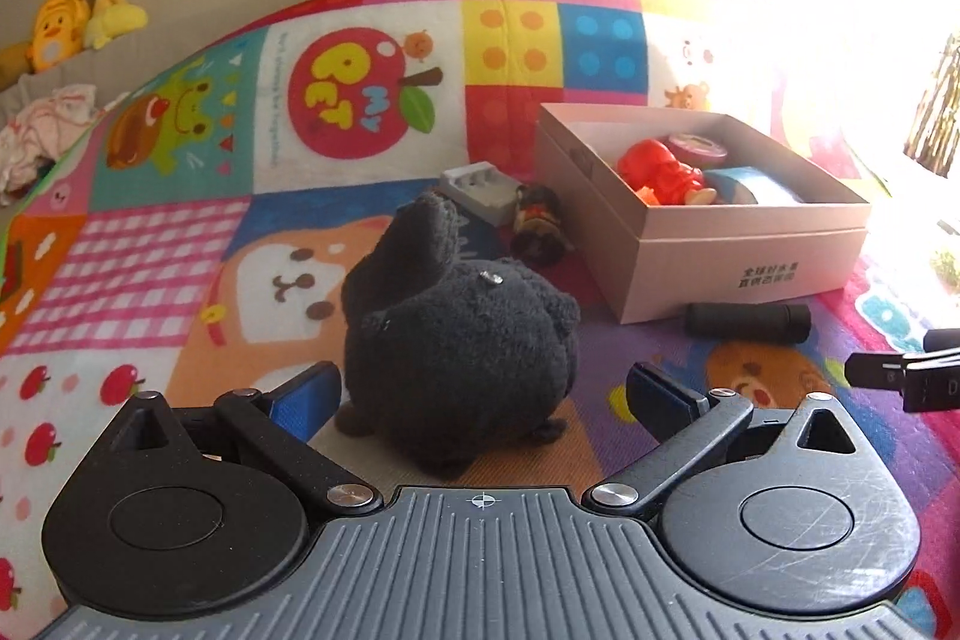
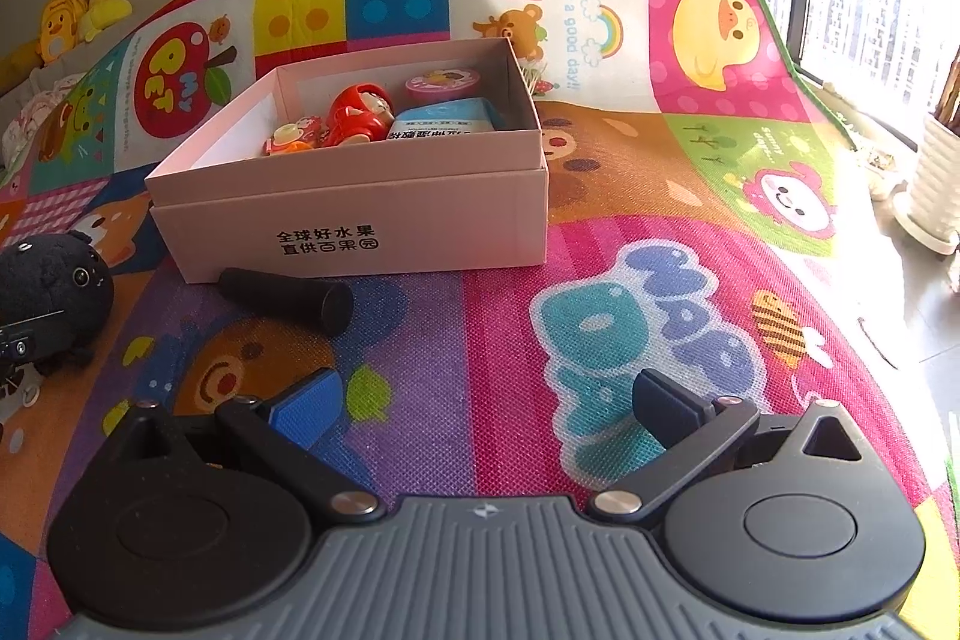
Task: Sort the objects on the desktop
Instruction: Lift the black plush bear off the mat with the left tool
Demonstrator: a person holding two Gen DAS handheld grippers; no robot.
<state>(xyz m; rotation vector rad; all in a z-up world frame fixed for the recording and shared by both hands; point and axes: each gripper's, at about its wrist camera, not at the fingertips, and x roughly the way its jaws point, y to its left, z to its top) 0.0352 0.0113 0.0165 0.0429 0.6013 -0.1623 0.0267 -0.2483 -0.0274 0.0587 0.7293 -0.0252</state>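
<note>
Straddling a black plush toy point(image 1: 462, 352) on a patchwork play mat point(image 1: 180, 232), the left gripper point(image 1: 483, 388) stands with its jaws spread wide, the blue-padded finger point(image 1: 306, 394) just beside the toy's flank and the other finger clear of it on the far side, neither pad pressing in. The toy sits upright on the mat, near the pink cardboard box point(image 1: 708, 244) and on its left as the left wrist view shows it. Between toy and box lie a small dark figurine point(image 1: 537, 226) and a grey plastic block point(image 1: 477, 187), both close against the box's near corner. A black cylinder point(image 1: 747, 321) lies on its side along the printed front wall of the box, just touching or nearly so. Inside the box rest a red doll point(image 2: 360, 118), a blue packet point(image 2: 447, 121), a pink round tin point(image 2: 444, 81) and a small orange-and-pink toy point(image 2: 288, 139). The right gripper point(image 2: 486, 406) hovers in front of the box, well apart from it, jaws likewise apart and holding nothing, above bare mat. Yellow stuffed toys point(image 1: 78, 19) sit on a ledge far beyond the box.
</note>
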